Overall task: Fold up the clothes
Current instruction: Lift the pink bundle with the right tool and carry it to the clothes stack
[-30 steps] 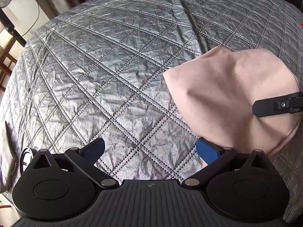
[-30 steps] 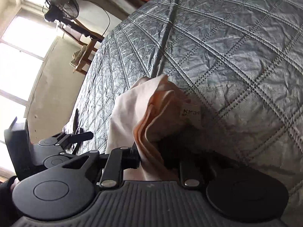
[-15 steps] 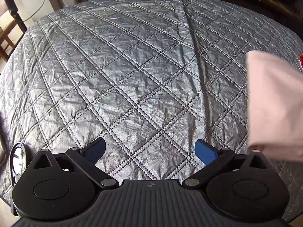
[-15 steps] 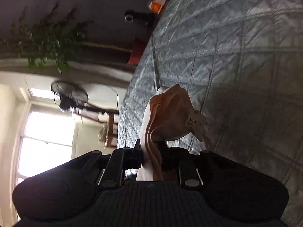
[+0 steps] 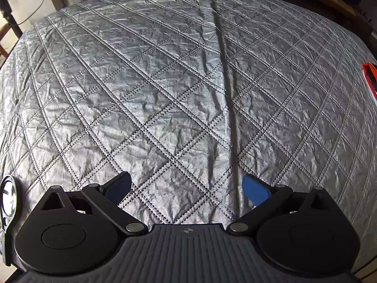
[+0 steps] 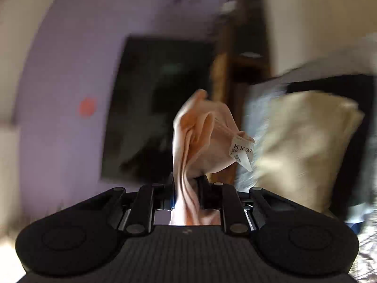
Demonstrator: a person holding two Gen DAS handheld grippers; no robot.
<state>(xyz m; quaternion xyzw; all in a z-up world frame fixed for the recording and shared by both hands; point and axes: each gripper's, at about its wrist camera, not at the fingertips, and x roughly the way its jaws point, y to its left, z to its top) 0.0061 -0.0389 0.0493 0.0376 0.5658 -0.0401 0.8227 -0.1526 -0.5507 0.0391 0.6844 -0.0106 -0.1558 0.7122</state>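
In the right wrist view my right gripper (image 6: 187, 184) is shut on a bunched pink garment (image 6: 200, 141). The cloth sticks up between the jaws, and a white label (image 6: 241, 152) hangs off its right side. That gripper points about level at a blurred room, well off the bed. In the left wrist view my left gripper (image 5: 186, 188) stands open over the grey quilted bedspread (image 5: 176, 94), its blue pads (image 5: 255, 192) wide apart with nothing between them. No garment shows in that view.
A red object (image 5: 370, 77) lies at the bedspread's right edge. A round white item (image 5: 8, 199) sits at the lower left. Ahead of the right gripper are a cream pillow (image 6: 304, 146), a dark screen (image 6: 160, 108) on a purple wall and a wooden post (image 6: 223, 70).
The right gripper carried the pink garment off the bedspread to the right and swung up to face the room. The garment left the left wrist view. The left gripper stayed open.
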